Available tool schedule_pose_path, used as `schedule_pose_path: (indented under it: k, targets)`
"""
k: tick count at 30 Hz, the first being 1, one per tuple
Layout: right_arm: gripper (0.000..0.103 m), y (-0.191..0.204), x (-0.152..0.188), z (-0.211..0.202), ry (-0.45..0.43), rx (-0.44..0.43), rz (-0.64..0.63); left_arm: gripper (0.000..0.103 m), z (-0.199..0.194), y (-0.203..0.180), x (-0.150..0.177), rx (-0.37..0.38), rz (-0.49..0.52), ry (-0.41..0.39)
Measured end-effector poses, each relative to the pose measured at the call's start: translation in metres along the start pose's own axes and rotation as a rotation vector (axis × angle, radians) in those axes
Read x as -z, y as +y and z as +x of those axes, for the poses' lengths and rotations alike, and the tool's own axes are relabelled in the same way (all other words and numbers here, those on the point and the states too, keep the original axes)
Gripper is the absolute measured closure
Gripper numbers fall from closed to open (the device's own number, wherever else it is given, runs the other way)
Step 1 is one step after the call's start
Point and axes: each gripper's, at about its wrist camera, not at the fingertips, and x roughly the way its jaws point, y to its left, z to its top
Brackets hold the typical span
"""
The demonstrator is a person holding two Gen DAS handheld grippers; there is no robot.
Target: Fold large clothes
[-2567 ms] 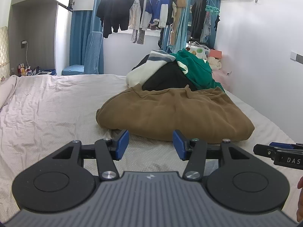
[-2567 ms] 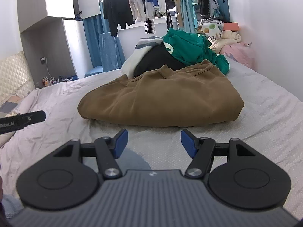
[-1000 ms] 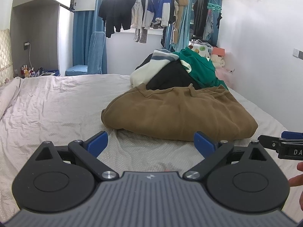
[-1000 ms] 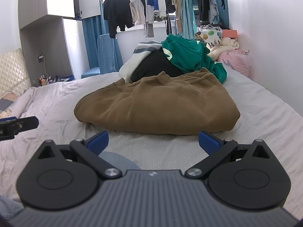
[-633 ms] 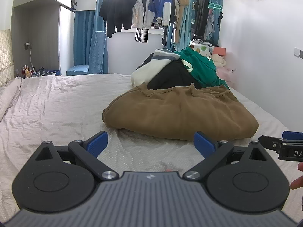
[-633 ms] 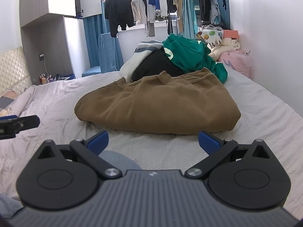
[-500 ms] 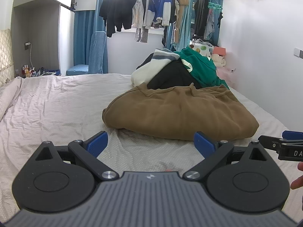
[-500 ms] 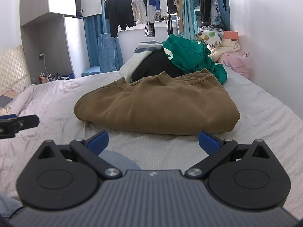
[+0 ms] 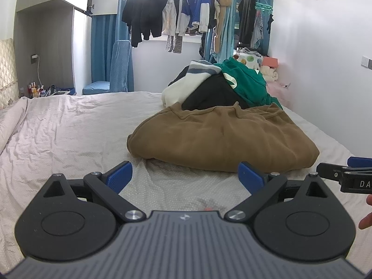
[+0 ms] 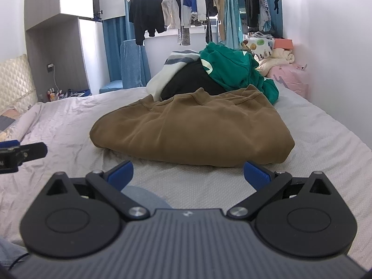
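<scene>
A folded brown sweatshirt (image 9: 223, 137) lies on the bed, also in the right wrist view (image 10: 197, 130). My left gripper (image 9: 184, 174) is open and empty, just above the sheet in front of the sweatshirt's near edge. My right gripper (image 10: 188, 174) is open and empty, also just short of that near edge. The right gripper's tip shows at the right edge of the left wrist view (image 9: 344, 174). The left gripper's tip shows at the left edge of the right wrist view (image 10: 21, 154).
The bed sheet (image 9: 65, 130) is wrinkled and pale. A pile of green, black and white clothes (image 9: 218, 86) lies behind the sweatshirt. More clothes hang on a rail (image 9: 176, 16) at the window. A white wall (image 10: 337, 46) borders the bed on the right.
Both grippers opened wide from a narrower gap 2.6 s ago. Since one second ago almost nothing has moved; the views shifted only slightly.
</scene>
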Motion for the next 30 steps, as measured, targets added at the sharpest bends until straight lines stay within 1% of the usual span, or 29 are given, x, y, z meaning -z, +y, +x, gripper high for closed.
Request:
schedule_pose_path:
  k: [13, 30]
  targets:
    - [0.000, -0.006, -0.004, 0.000, 0.002, 0.003, -0.003, 0.003, 0.000, -0.002, 0.001, 0.003, 0.011, 0.004]
    - [0.000, -0.013, -0.008, -0.002, -0.010, 0.020, -0.002, 0.003, -0.003, 0.002, 0.000, 0.009, -0.004, 0.004]
